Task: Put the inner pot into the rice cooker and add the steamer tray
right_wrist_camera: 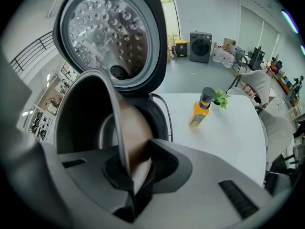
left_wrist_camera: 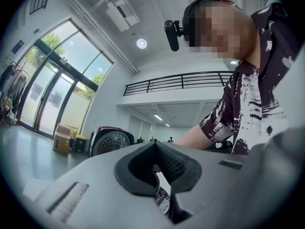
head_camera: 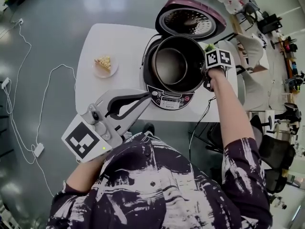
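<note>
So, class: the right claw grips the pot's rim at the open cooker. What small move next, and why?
Probably ease the pot straight down until it seats, before letting go. The right claw is shut on its rim, the pot sits within the cooker, and the lid stands open. Whether it is fully seated cannot be told.

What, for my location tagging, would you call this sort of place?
Probably an open office or lab hall, not a home kitchen: office chairs near the white table, a mezzanine railing, tall glazed doors.
</note>
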`<state>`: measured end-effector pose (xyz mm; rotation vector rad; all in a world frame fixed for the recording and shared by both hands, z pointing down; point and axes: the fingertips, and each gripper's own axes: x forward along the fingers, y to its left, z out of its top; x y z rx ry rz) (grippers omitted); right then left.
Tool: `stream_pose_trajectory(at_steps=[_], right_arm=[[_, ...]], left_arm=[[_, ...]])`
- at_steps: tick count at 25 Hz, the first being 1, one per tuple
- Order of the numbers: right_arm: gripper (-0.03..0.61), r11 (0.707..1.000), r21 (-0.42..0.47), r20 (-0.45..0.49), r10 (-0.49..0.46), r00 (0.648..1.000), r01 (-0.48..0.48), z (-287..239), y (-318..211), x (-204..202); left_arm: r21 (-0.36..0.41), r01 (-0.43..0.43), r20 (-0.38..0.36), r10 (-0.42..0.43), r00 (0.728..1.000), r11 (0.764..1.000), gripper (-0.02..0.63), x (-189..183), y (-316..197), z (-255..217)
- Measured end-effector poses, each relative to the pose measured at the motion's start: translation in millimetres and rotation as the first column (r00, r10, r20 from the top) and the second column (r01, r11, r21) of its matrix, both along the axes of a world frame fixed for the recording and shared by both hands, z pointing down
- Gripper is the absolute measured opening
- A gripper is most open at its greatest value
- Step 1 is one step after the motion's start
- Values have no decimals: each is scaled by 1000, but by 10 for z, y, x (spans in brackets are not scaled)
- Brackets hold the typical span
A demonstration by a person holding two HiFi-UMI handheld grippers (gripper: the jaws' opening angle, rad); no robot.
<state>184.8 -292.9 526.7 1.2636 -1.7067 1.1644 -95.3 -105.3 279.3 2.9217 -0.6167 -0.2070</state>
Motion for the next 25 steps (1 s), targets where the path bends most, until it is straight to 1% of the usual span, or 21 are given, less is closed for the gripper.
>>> stream_pose_trajectory(at_steps=[8,13,16,20,25], right_arm=[[9,999,-33,-83,30,996,-33,213,-5,-15],[8,999,-31,-162,28,986,-33,277,-5,3],[8,999,-33,-191,23,981,-30,301,6,-4],[9,998,-59,-223,-6,975,-7,336,21,-14],[14,993,-103,-283,-83,956,56,376,12,-32]], left_arm=[[-17,18,-3,-18,1000,1000,5,-152,-62,51],[-27,23,-8,-24,1000,999,5,-226,-103,78],[-28,21,-12,-22,1000,999,5,-255,-124,82],[-32,20,-18,-20,1000,999,5,-278,-155,78],[-32,15,-19,-15,1000,999,5,-295,-185,86]])
